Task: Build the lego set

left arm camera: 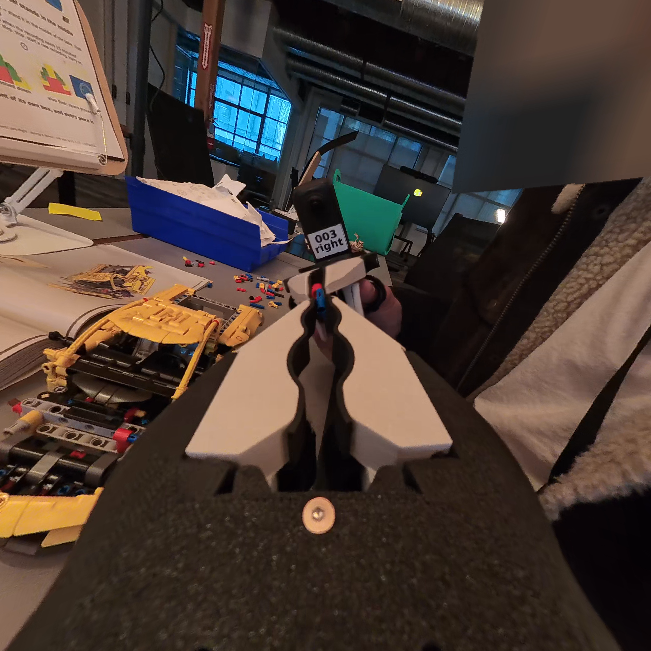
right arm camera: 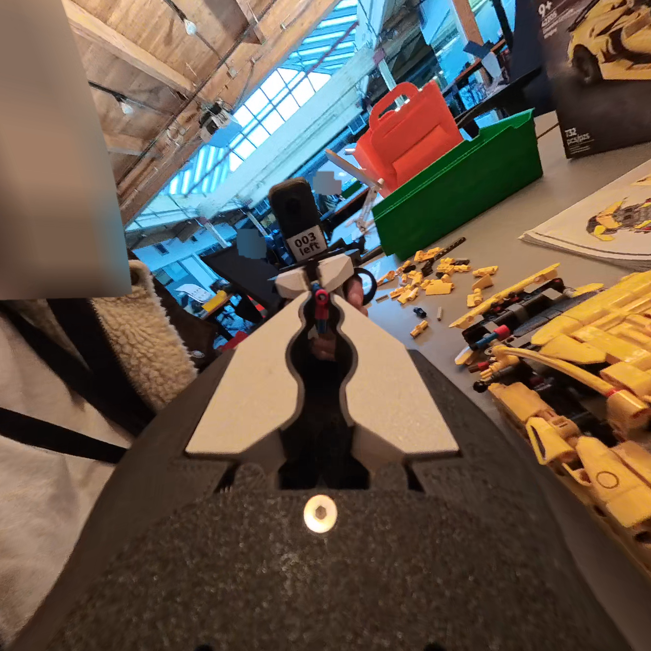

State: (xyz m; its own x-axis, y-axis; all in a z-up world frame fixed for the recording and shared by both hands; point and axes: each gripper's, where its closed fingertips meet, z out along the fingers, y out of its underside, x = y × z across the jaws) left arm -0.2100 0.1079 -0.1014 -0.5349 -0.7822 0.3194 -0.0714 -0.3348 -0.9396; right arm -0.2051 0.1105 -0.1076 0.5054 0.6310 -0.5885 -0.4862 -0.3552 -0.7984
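My left gripper (left arm camera: 318,308) and right gripper (right arm camera: 318,303) meet tip to tip in the air, in front of a person's fleece-lined jacket. A small red connector (right arm camera: 320,303) sits between the right fingertips. A blue pin (left arm camera: 321,303) sits between the left fingertips, and it touches the red connector (left arm camera: 315,289). In the left wrist view the right gripper (left arm camera: 317,281) faces me; in the right wrist view the left gripper (right arm camera: 313,281) does. The partly built yellow lego car (left arm camera: 158,334) lies on the grey table, and it also shows in the right wrist view (right arm camera: 563,352).
An open instruction booklet (left arm camera: 88,281) lies behind the car. Small red, blue and yellow pins (left arm camera: 264,285) and yellow pieces (right arm camera: 433,278) are scattered on the table. A blue bin (left arm camera: 204,225), a green bin (right arm camera: 458,200), a red bin (right arm camera: 408,130) and the set's box (right arm camera: 599,88) stand farther back.
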